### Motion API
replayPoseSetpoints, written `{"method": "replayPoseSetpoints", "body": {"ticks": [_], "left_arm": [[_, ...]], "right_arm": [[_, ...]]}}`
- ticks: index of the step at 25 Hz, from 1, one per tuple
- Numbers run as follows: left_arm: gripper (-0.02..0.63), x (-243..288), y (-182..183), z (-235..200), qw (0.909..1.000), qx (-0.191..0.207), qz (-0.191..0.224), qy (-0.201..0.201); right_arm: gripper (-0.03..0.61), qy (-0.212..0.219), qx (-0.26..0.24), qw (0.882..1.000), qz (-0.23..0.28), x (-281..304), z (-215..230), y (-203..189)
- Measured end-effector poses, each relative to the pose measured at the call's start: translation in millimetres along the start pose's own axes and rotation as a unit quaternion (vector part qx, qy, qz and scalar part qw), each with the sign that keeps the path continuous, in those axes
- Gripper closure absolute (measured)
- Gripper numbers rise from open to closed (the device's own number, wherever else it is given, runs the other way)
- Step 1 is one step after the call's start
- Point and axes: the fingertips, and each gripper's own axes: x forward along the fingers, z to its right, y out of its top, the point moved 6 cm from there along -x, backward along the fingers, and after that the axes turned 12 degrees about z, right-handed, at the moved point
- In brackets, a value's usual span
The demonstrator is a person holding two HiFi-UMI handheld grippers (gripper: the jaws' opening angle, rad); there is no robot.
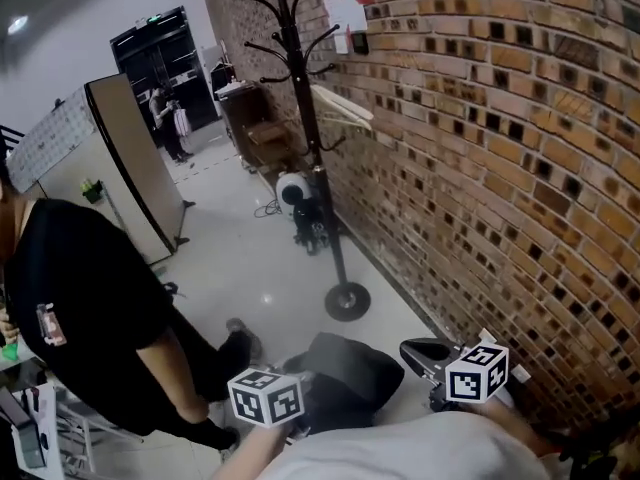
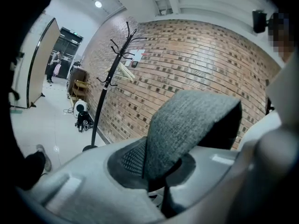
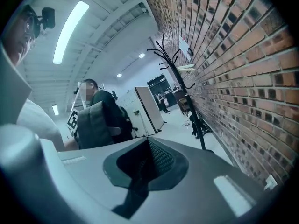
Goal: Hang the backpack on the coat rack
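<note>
Brick wall point(image 1: 500, 168) and pale floor point(image 1: 250, 268), with a backpack held low and not yet hung

Seen from the head view, the wall fills the three o'clock side and a black coat rack point(image 1: 310, 148) stands against it at twelve o'clock. At six o'clock the dark grey backpack point(image 1: 345, 378) sits between the two grippers, well apart from the rack, so the task looks barely begun: the bag is gripped, but carrying it over, lifting it and looping it on a hook all remain. Left gripper point(image 2: 161, 171) has its fingers point(image 2: 133, 157) nearly together, pinching a grey strap point(image 2: 187, 125) of the bag. Right gripper point(image 3: 147, 164) has its fingers pressed together and appears to hold nothing
</note>
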Motion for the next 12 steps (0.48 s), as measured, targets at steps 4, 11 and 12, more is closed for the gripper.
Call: {"method": "replayPoseSetpoints", "body": {"ticks": [4,11,12], "left_arm": [[0.591,37.3,5.2,-41.8,0.9995,-0.027,-0.016,-0.004],[0.591,115.5,31.7,-127.1,0.9978,-0.046,-0.047,-0.010],[0.591,127.6,37.4,-138.7,0.9976,-0.045,-0.052,-0.013]], "right_arm": [[0.580,-0.022,0.011,1.000,-0.010,32.1,35.9,1.0],[0.580,-0.074,0.046,0.996,-0.027,107.5,106.4,15.8],[0.580,-0.080,0.051,0.995,-0.030,121.2,116.1,18.8]]}}
